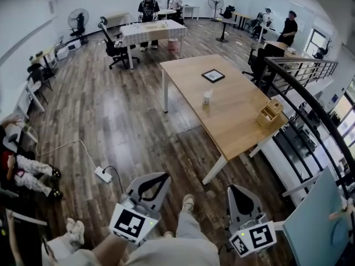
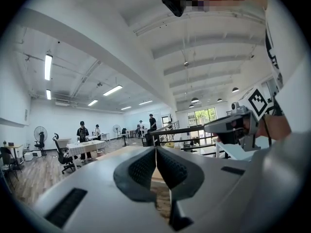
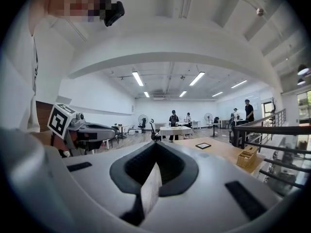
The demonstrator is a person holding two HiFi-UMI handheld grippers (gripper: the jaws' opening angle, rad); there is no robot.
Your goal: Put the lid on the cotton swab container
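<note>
Container (image 1: 207, 97) sits on table (image 1: 238, 121), far from left tool (image 1: 160, 177) and right tool (image 1: 236, 189), both clenched.

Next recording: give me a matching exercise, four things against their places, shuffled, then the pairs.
1. white container
2. wooden organizer
3. black flat frame
4. power strip

A. on the floor, left of the table
B. at the table's right edge
C. near the table's middle
D. on the table's far half

Pairs: 1-C, 2-B, 3-D, 4-A
</note>
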